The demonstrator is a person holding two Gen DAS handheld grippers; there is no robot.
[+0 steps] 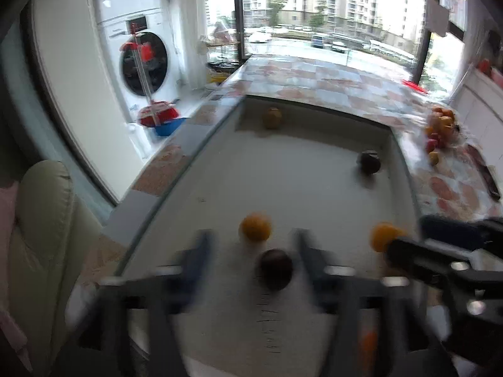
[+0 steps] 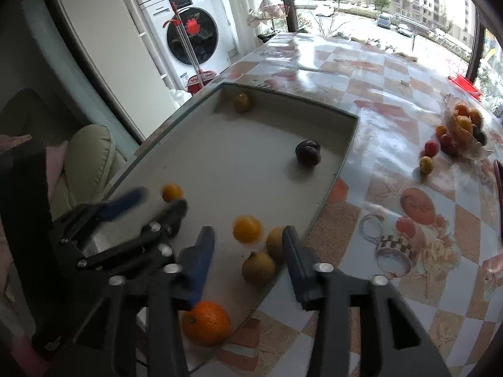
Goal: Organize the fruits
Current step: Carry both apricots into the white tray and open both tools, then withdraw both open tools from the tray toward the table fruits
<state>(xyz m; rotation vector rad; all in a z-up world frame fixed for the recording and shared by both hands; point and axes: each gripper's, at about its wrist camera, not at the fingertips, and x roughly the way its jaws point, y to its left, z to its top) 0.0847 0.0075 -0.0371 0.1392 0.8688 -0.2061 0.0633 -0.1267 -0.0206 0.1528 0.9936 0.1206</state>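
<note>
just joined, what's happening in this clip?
A person holds a gripper in each hand over a shallow grey tray on a tiled table, sorting fruit. Both the left gripper and the right gripper are open and hold nothing. Several fruits already lie in the tray: small oranges such as one between the right gripper's fingers, a big orange at the near edge, a dark fruit and a brownish one farther back. A pile of unsorted fruit sits on the table to the right.
</note>
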